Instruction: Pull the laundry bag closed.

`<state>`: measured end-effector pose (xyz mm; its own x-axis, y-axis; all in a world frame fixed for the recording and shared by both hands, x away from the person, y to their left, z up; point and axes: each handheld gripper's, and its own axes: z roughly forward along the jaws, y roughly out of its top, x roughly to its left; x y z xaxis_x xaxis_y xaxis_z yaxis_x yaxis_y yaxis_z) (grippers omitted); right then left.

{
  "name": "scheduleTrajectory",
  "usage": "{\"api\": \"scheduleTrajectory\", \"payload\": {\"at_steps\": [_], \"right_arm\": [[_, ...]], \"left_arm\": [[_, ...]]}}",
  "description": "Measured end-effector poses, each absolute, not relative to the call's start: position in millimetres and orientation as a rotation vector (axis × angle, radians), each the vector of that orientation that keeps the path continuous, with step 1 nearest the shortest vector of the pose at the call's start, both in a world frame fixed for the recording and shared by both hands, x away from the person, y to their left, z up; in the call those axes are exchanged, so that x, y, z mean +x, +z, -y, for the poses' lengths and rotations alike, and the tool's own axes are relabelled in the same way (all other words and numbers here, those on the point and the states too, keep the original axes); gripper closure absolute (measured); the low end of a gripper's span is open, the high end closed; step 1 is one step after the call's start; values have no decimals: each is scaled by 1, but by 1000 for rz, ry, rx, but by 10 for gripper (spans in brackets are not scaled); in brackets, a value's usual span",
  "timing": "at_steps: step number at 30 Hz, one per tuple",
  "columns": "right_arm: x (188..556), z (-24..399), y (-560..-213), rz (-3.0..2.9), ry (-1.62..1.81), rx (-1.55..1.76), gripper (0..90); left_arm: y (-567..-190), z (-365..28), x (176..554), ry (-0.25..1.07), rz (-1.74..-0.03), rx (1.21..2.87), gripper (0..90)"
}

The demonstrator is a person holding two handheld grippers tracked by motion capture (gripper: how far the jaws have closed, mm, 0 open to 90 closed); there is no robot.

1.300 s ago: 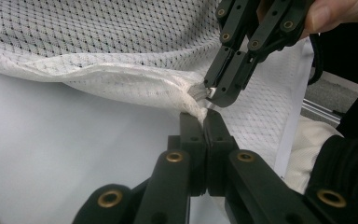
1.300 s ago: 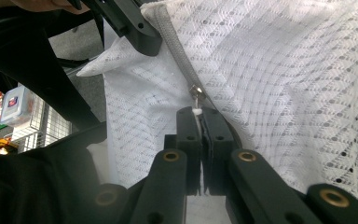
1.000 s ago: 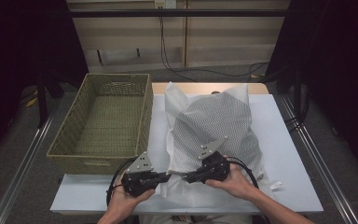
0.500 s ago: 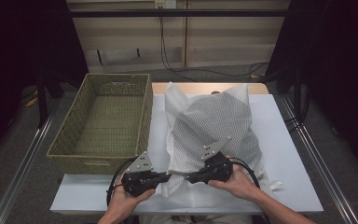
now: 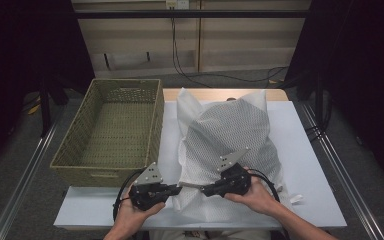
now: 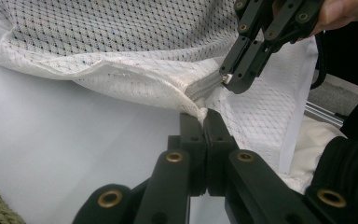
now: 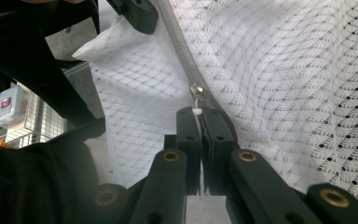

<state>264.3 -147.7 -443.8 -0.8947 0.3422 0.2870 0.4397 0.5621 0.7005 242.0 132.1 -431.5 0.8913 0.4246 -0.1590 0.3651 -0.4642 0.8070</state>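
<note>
One white mesh laundry bag lies on the white desk, stuffed full, its near end toward the person. One woven basket stands just beside it on the left, nothing visible inside.

Two grippers, one per hand. Left gripper — fingers clenched on the bag's fabric edge right at the end of the zipper; the left gripper view shows the cloth bunched between the closed tips. Right gripper — fingers clenched on the one small white zipper pull, with the metal slider just above the tips in the right gripper view.

The two grippers point at each other along the bag's near edge, tips close but apart (a short run of zipper between them). Two hands grasp the gripper bodies from below; a black cable trails from each.
</note>
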Motion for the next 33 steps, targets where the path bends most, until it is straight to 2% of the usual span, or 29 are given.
{"api": "scheduleTrajectory", "payload": {"at_steps": [33], "right_arm": [[263,163,-443,2682,-1248,-702,880]], "left_arm": [[-431,-139,248,82,-610,2095,891]]}}
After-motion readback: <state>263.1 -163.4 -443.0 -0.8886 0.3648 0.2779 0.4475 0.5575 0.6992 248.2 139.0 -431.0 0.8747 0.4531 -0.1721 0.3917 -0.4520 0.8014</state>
